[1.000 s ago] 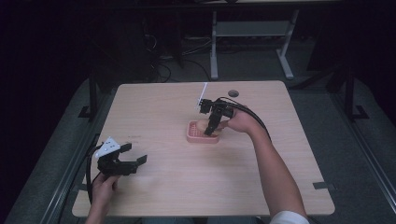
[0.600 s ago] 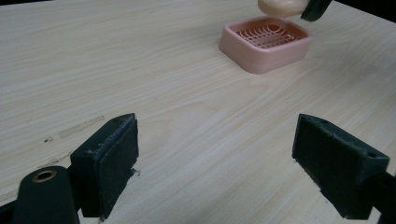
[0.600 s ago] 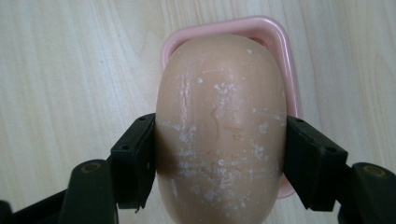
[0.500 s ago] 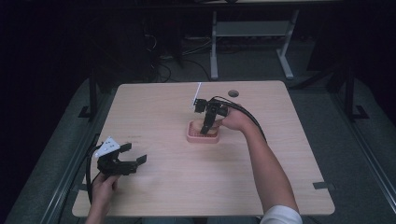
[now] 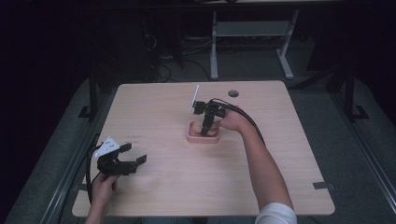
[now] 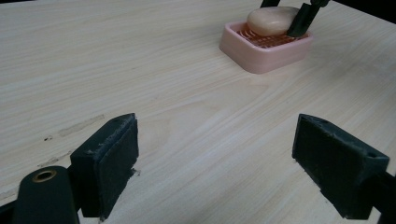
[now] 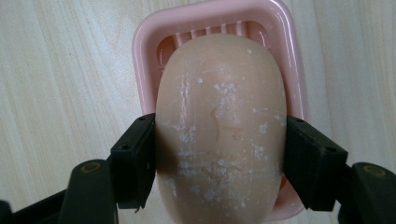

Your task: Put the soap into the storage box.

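A beige bar of soap lies in a pink ribbed soap dish near the table's middle. My right gripper points down over the dish, both jaws pressed against the soap's sides, shut on it. In the high view the right gripper stands over the dish. My left gripper rests low near the table's front left corner, open, holding nothing. The left gripper looks across bare wood toward the dish and the soap.
The light wooden table has a round dark hole near its far edge. A metal frame and cables stand on the dark floor behind it. A black cable trails from each gripper.
My right gripper has shifted slightly left and come down onto the dish. The left gripper has stayed put.
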`<state>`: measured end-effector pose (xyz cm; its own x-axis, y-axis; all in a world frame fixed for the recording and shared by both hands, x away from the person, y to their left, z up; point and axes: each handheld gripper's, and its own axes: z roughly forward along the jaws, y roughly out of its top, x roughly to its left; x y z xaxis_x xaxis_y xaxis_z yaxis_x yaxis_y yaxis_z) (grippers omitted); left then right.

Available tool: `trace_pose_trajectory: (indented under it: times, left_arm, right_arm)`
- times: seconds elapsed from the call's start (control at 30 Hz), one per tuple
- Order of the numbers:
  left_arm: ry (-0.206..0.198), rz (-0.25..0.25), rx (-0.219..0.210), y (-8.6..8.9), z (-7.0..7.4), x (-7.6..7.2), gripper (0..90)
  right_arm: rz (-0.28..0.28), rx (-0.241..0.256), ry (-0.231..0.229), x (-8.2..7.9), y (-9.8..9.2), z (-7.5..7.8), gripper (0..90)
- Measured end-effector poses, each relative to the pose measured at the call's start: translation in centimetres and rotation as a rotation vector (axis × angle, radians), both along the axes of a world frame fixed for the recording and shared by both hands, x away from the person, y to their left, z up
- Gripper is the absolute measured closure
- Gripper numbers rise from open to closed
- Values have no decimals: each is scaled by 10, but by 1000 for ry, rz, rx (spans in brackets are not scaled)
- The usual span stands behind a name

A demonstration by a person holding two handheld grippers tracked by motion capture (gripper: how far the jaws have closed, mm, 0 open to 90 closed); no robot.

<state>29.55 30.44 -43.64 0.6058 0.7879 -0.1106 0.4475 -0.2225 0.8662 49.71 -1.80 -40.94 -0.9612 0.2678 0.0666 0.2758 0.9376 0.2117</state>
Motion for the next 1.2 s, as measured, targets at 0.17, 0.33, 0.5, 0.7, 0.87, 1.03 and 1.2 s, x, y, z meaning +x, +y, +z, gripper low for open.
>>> trace_pose_trajectory:
  times: [0.17, 0.33, 0.5, 0.7, 0.87, 1.03, 1.2]
  left_arm:
    - [0, -2, -1, 0, 0, 0, 143]
    - [4, 1, 0, 1, 0, 0, 143]
    - [2, 2, -4, 1, 0, 0, 143]
    - [4, 4, -6, 1, 0, 0, 142]
    - [3, 4, -7, 1, 0, 0, 143]
    - [1, 4, -8, 1, 0, 0, 142]
    - [3, 5, -6, 1, 1, 0, 142]
  right_arm:
    - [5, -2, -5, 0, 0, -1, 317]
    - [5, -5, 1, 0, 2, -2, 317]
    - [8, -9, -1, 0, 2, -3, 317]
    - [8, -10, 1, 1, 3, -4, 317]
    - [8, -9, 3, 0, 3, -4, 317]
    - [11, -12, -3, 0, 3, -4, 317]
    - [11, -12, -4, 0, 3, -4, 316]
